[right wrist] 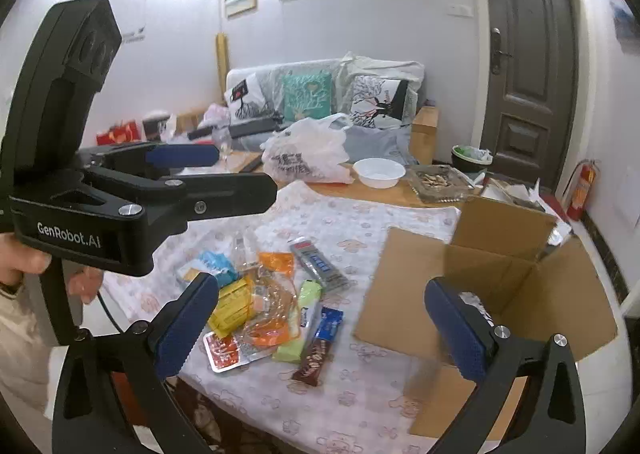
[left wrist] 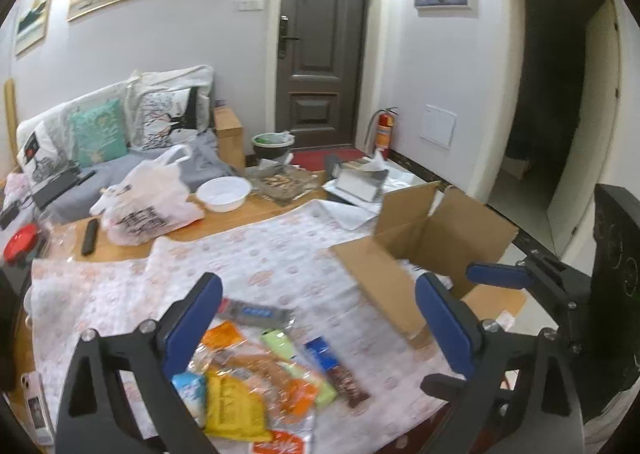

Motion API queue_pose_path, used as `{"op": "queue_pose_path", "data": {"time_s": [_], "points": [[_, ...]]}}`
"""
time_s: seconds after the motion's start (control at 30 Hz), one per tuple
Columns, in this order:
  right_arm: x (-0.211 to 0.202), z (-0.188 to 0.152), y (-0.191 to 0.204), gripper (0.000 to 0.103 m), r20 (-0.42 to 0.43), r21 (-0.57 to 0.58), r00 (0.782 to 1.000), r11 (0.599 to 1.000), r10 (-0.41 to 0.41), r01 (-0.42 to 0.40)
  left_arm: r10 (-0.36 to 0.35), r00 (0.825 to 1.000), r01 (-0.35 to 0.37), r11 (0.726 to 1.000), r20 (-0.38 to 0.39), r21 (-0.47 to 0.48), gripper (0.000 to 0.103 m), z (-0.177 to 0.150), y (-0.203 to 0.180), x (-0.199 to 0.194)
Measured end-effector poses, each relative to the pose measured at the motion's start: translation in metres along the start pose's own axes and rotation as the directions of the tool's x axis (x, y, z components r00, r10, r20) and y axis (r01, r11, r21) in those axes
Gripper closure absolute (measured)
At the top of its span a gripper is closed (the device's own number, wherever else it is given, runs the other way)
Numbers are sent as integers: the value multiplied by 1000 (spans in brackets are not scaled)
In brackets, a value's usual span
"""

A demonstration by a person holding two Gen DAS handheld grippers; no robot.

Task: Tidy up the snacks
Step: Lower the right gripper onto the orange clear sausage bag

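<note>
A heap of snack packets (left wrist: 256,382) lies on the patterned tablecloth (left wrist: 240,254): a yellow packet (right wrist: 232,302), a green one (right wrist: 304,322), a brown and blue chocolate bar (right wrist: 320,346) and a grey bar (right wrist: 320,262). An open cardboard box (right wrist: 500,274) stands to their right, flaps up. My left gripper (left wrist: 319,280) hovers open above the heap, with nothing between its fingers. My right gripper (right wrist: 322,282) is open too, between heap and box, holding nothing. In the right wrist view the left gripper (right wrist: 244,170) shows from the side, held by a hand (right wrist: 24,258).
At the back of the table stand a white bowl (left wrist: 224,192), a filled plastic bag (left wrist: 148,198), a remote (left wrist: 90,236) and a tray of nuts (left wrist: 284,182). A sofa with cushions (left wrist: 96,134) is behind. A fire extinguisher (left wrist: 384,130) stands by the door.
</note>
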State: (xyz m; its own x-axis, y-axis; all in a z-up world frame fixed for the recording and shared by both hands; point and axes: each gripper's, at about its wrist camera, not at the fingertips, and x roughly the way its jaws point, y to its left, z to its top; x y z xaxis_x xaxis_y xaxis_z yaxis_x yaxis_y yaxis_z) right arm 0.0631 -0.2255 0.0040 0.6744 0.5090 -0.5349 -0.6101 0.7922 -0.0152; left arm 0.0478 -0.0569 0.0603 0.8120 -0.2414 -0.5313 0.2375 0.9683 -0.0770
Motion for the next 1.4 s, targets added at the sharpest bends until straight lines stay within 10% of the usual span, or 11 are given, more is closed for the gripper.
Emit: {"op": "queue_pose_path", "data": {"time_s": [0.23,0.57,1.4], "points": [[41,-7,38,0,-41,-6,999,999,36,-36,91,994,-95,993,-52,-70,1,-48,58,8],[126,-32,61,1,-198,3,966,986,166,-169,31,977,-78,973,-211,-219,1,-111,129,48],[219,-52,49,36,-392,-19,910,987,137,-157,-98,970,45,972,-222,-231,1,-122,148,96]]}}
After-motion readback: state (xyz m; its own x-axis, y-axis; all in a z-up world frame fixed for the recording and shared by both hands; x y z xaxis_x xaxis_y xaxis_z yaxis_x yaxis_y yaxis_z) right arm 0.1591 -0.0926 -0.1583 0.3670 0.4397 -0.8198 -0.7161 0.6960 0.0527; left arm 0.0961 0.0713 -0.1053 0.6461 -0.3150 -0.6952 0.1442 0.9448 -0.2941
